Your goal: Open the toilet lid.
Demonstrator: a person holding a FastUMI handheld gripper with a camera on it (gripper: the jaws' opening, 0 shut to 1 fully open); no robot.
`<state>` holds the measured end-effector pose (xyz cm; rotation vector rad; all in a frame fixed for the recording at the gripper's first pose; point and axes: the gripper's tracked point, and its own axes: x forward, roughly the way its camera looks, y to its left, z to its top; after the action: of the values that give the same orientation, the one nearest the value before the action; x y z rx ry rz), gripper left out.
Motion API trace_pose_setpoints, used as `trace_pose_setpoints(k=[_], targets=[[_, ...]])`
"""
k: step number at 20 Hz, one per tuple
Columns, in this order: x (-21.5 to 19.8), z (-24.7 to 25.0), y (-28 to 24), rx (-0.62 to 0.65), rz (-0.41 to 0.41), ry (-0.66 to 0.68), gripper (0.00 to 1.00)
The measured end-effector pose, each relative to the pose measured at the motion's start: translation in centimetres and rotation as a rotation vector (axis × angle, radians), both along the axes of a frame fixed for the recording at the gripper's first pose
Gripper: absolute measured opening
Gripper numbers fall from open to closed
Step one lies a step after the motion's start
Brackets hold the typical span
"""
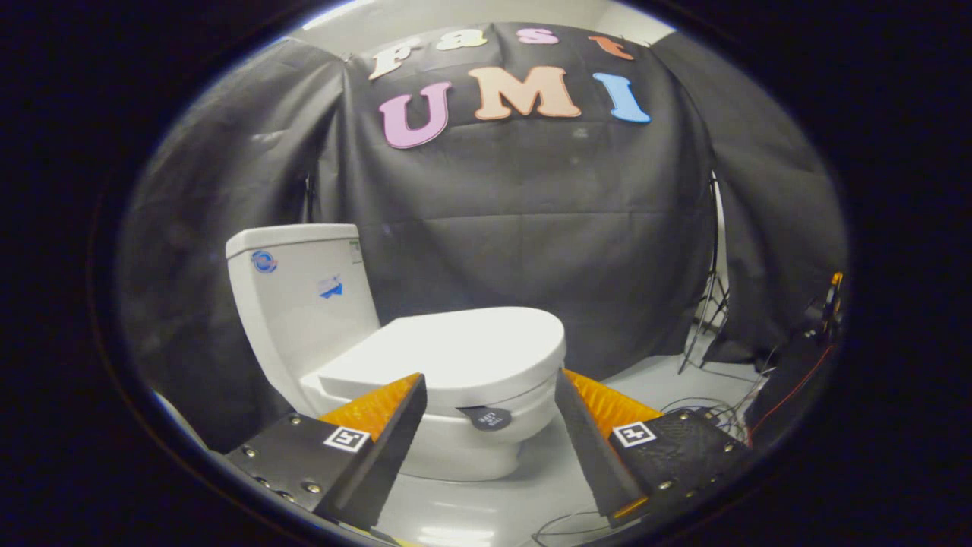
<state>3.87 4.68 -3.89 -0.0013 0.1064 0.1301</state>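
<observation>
A white toilet (471, 448) stands on the floor ahead of me, its tank (300, 292) at the back left. The white lid (463, 346) lies flat and closed over the seat. A small dark tab (486, 417) hangs under the lid's front rim. My gripper (490, 380) is open, its two fingers spread wide, with the lid's front edge and the tab just beyond and between them. Nothing is held, and neither finger touches the lid.
Black cloth walls enclose the booth behind and beside the toilet. Loose cables (714, 410) and a stand's legs (706, 327) lie on the pale floor (645, 380) to the right. A dark device with a red wire (805, 365) sits at the far right.
</observation>
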Motion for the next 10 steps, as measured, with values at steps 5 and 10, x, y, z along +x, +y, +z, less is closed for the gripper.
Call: trace_pose_setpoints(k=[5, 10], targets=[[1.3, -5.2, -1.0, 0.122, -0.056, 0.253, 1.00], [2.8, -8.9, -1.0, 0.269, -0.064, 0.386, 1.00]])
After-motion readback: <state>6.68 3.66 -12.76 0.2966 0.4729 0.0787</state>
